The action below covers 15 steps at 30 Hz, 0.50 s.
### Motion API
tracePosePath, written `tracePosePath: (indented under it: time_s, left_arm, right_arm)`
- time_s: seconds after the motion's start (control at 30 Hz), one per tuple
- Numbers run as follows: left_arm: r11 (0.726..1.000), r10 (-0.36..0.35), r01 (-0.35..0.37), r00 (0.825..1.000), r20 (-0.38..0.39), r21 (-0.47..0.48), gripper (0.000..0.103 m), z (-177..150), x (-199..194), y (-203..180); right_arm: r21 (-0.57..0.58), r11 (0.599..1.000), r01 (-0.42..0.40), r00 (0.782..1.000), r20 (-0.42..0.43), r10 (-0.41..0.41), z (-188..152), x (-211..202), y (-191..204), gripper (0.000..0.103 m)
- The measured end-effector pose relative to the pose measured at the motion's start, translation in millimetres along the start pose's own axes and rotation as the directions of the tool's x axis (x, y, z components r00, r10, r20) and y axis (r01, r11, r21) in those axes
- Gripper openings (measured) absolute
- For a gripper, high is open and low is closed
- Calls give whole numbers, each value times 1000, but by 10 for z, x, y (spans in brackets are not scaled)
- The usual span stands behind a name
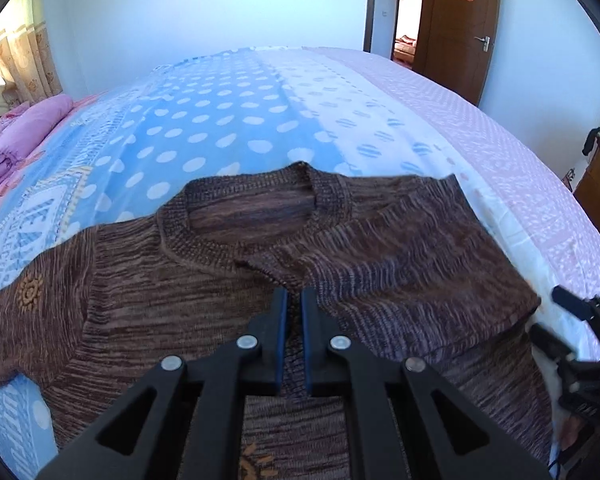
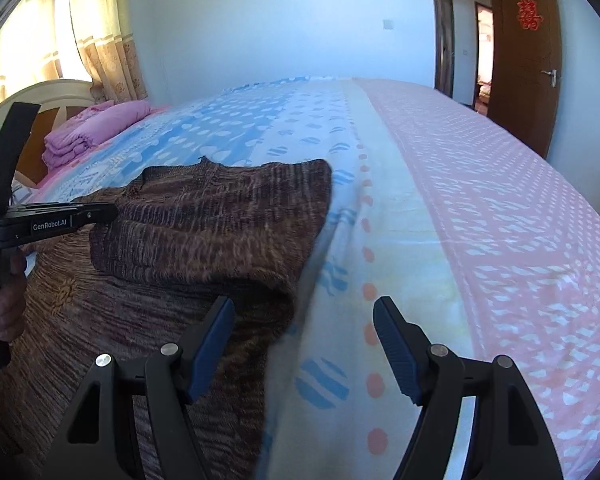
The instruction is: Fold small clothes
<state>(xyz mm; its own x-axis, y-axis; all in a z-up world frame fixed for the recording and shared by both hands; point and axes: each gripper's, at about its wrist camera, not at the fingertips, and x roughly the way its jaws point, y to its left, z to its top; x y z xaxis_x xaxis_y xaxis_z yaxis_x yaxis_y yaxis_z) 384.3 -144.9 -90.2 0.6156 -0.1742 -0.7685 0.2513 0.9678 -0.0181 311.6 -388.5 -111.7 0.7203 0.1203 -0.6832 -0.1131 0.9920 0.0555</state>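
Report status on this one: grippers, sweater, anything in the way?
Left gripper shut, pinching the brown sweater below the collar. Right gripper open, empty, at the sweater's folded edge. Nothing in the way on the bed.

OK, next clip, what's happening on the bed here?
A person is folding a brown knit sweater spread on a bed. Its right side is already folded inward. The left tool is shut over the sweater's middle, just below the collar; whether it pinches fabric is unclear. The right tool is open over the sweater's folded edge, holding nothing.
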Motion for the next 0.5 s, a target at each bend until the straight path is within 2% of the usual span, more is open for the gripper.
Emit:
tracePosePath:
  time_s: [0.07, 0.1, 0.13, 0.2, 0.23, 0.27, 0.4, 0.43, 0.47, 0.5]
  left_arm:
    - [1000, 26, -26, 1000, -8, -6, 15, 46, 38, 6]
    - [999, 46, -46, 999, -26, -9, 15, 63, 70, 18]
    - [999, 49, -49, 998, -37, -11, 16, 55, 77, 26]
    - [998, 58, -59, 997, -57, -17, 36, 2, 56, 63]
    - [998, 61, -62, 997, -52, -19, 56, -59, 6, 86]
    - [998, 58, -58, 998, -40, -19, 67, -114, -40, 98]
    - [1000, -4, 4, 999, -45, -3, 65, -341, -122, 30]
    - [1000, -22, 23, 998, -54, 12, 56, -370, -96, -15]
    - [999, -28, 30, 997, -68, 31, 41, -385, -41, -66]
    - [999, -29, 33, 996, -82, 38, 30, -392, 17, -95]
  right_arm:
    - [-57, 996, 72, 996, -46, -75, 42, 137, 92, 73]
    - [-71, 991, 112, 992, -57, -116, 44, 198, 107, 73]
    - [-66, 993, 100, 992, -76, -105, 27, 234, 98, 73]
    - [-52, 996, 73, 993, -87, -78, -4, 226, 66, 73]
    - [-45, 996, 72, 994, -79, -75, -19, 194, 46, 73]
    - [-39, 997, 69, 995, -75, -71, -31, 170, 30, 73]
    - [-28, 997, 68, 995, -75, -70, -73, 160, 24, 73]
    - [-30, 997, 74, 994, -74, -76, -71, 157, 32, 73]
    - [-31, 996, 81, 994, -71, -83, -69, 155, 43, 73]
    - [-36, 995, 89, 994, -66, -92, -71, 149, 61, 73]
